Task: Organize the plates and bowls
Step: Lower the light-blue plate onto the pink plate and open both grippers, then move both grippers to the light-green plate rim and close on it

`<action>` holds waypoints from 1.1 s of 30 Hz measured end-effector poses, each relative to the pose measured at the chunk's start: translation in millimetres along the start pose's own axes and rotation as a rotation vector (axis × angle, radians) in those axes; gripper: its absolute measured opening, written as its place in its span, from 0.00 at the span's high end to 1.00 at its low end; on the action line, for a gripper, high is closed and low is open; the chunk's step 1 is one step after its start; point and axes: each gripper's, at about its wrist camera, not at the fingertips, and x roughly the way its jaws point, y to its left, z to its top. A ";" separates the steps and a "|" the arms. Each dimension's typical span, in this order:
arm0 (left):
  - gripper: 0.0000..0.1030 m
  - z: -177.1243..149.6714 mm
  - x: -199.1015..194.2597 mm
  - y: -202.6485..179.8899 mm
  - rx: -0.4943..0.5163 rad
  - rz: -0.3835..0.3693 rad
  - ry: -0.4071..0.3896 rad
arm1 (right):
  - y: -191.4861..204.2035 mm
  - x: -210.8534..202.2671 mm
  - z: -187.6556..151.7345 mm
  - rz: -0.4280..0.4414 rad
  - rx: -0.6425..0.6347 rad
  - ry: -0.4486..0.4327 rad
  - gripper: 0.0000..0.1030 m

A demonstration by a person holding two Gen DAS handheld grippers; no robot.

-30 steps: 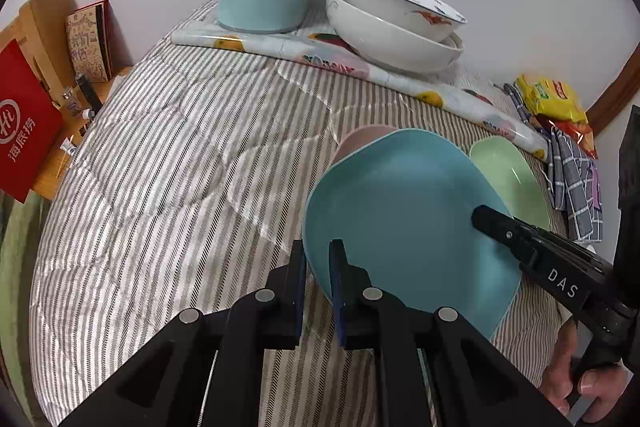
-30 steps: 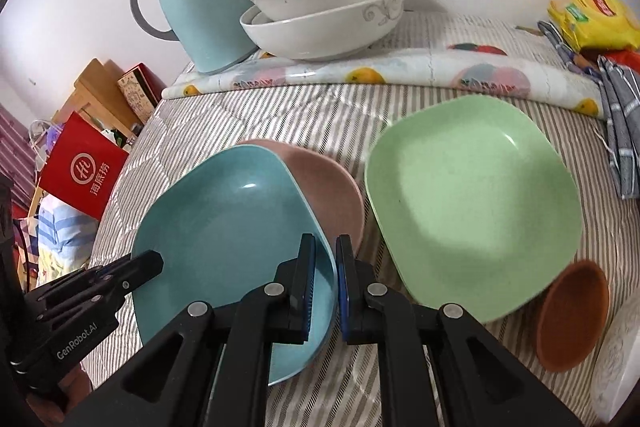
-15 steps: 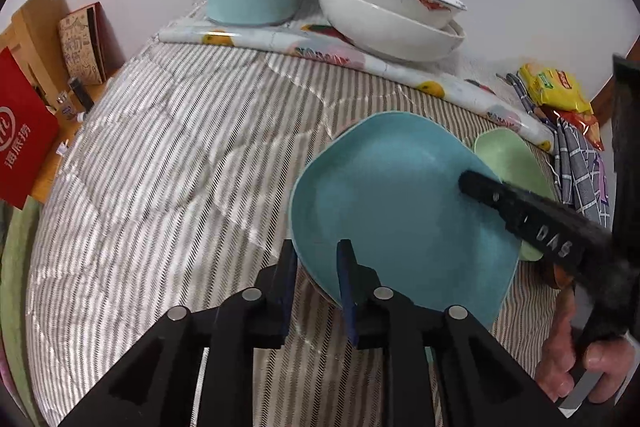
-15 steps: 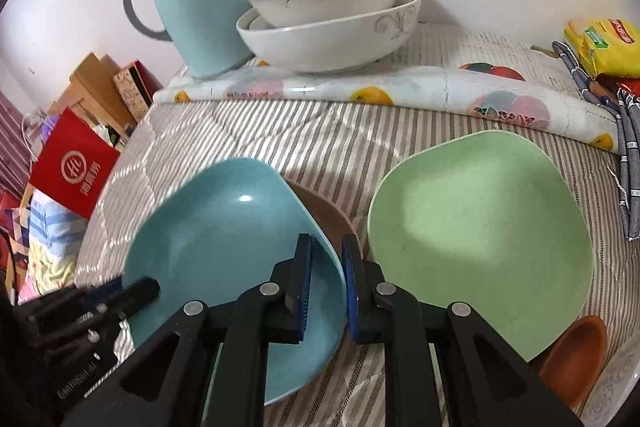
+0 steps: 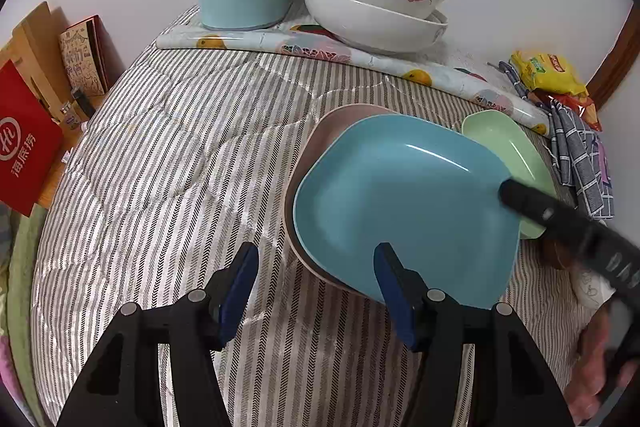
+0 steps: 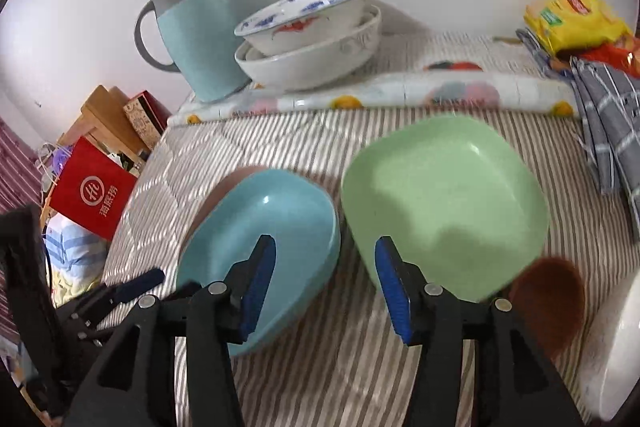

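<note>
Both my grippers have just been opening, nothing between the jaws: left gripper (image 5: pixel 316 289) and right gripper (image 6: pixel 324 283) standing half wide. Blue plate (image 5: pixel 404 203) is sitting on pink plate (image 5: pixel 316 155). Green plate (image 6: pixel 444 203) is lying just right of the stack, nearer my right gripper, I'm judging it next.

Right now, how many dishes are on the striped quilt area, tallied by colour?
Blue plate: 1
Pink plate, under the blue one: 1
Green plate: 1
White bowls, nested: 2
Brown bowl: 1
White dish at the right edge, only partly in view: 1
Total: 7
</note>
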 end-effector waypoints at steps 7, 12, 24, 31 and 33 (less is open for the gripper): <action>0.43 -1.9 -5.6 2.2 0.013 0.006 -0.010 | 6.4 26.2 -4.4 -0.009 0.000 0.014 0.85; 0.43 -0.1 -8.8 -0.5 0.037 0.006 -0.019 | 3.4 26.3 -0.2 0.009 0.013 0.010 0.83; 0.43 14.2 -34.5 -38.9 0.114 0.010 -0.109 | -50.6 -58.1 2.4 -0.171 0.110 -0.163 0.48; 0.44 22.5 -49.7 -71.1 0.156 0.026 -0.167 | -74.5 -88.9 -5.5 -0.188 0.132 -0.163 0.48; 0.44 24.9 -52.0 -81.9 0.181 0.042 -0.182 | -77.0 -94.6 -7.8 -0.226 0.127 -0.164 0.48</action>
